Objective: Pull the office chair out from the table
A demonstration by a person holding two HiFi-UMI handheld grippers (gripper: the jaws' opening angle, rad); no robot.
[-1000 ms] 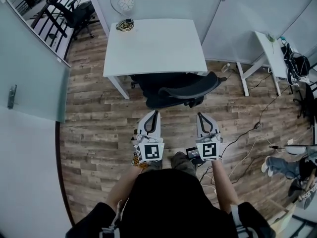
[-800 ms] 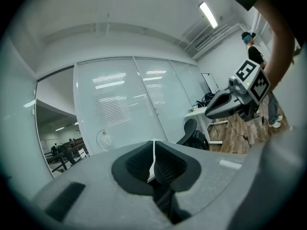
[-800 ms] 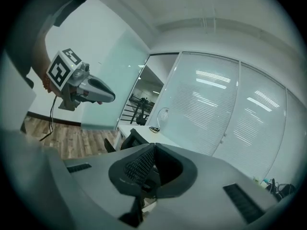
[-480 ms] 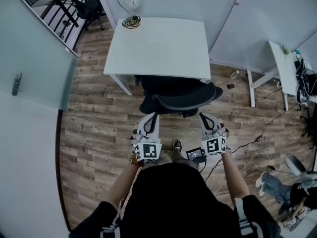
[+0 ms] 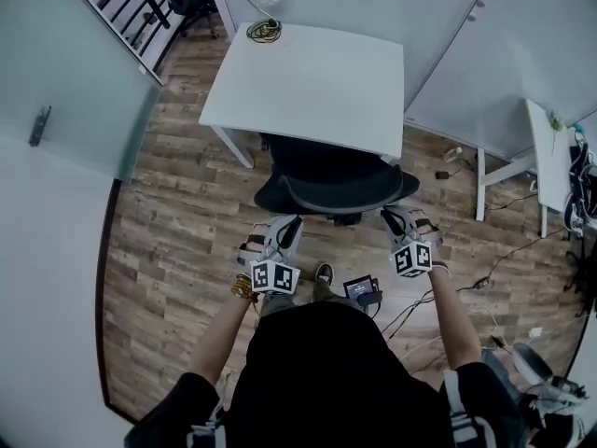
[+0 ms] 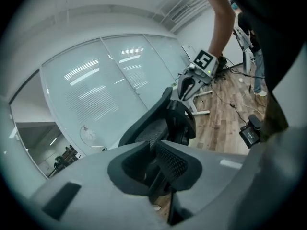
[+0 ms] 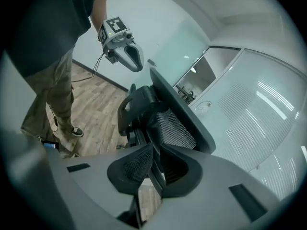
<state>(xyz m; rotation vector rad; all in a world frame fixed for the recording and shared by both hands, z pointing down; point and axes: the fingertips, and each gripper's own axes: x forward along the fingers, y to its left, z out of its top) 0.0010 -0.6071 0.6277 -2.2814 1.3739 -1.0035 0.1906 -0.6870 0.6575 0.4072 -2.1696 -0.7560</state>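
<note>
Now that the left gripper [image 5: 290, 222] and right gripper [image 5: 393, 217] have dropped behind the chair [image 5: 336, 190], tucked under the table's [image 5: 308, 82] near edge, the left's empty jaws have just begun parting, the right's are closed on nothing; grasping seems next.

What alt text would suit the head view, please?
A person holds two empty claws just behind a black office chair tucked under a white table. The left claw has just been opening its jaws; the right claw is shut.
</note>
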